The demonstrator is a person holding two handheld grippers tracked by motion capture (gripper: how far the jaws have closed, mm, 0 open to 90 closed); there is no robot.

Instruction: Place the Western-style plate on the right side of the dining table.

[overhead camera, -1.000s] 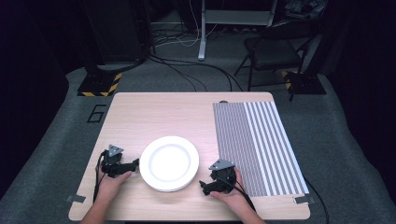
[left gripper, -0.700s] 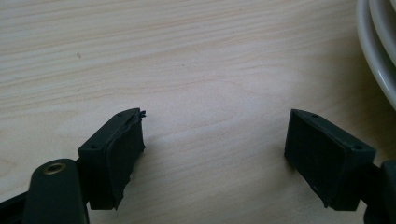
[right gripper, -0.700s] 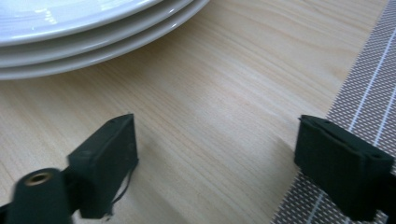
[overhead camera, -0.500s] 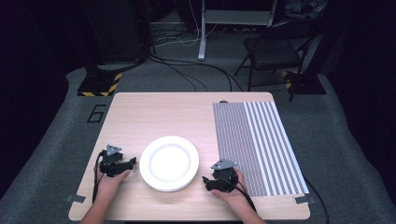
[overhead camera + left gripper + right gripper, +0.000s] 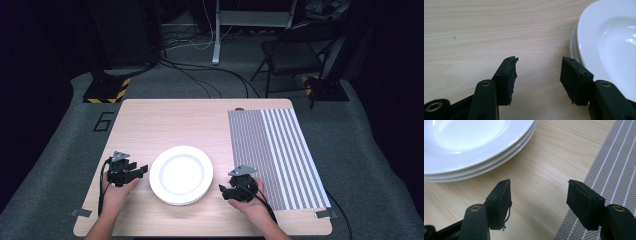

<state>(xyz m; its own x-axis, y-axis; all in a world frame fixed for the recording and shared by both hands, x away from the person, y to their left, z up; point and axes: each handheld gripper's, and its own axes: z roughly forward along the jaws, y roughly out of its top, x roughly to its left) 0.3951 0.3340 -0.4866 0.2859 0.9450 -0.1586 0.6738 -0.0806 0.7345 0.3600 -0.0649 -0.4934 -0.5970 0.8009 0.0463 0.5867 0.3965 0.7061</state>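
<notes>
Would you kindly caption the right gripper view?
Right gripper, jaws apart and empty, between stacked white plates and striped mat.

Stack of white plates point(image 5: 181, 175): round, glossy, three rims visible at the edge point(image 5: 506, 152), stacked flat and upright on the wooden table. Top plate empty. Stack sits between the two grippers: just right of the left gripper point(image 5: 142, 171), just left of the right gripper point(image 5: 223, 192). No jaw touches it; both sets of jaws have just been closing on nothing.

Plate stack point(image 5: 474, 155) top left, striped mat point(image 5: 614, 170) right; jaws just closing, nothing btw them.
</notes>
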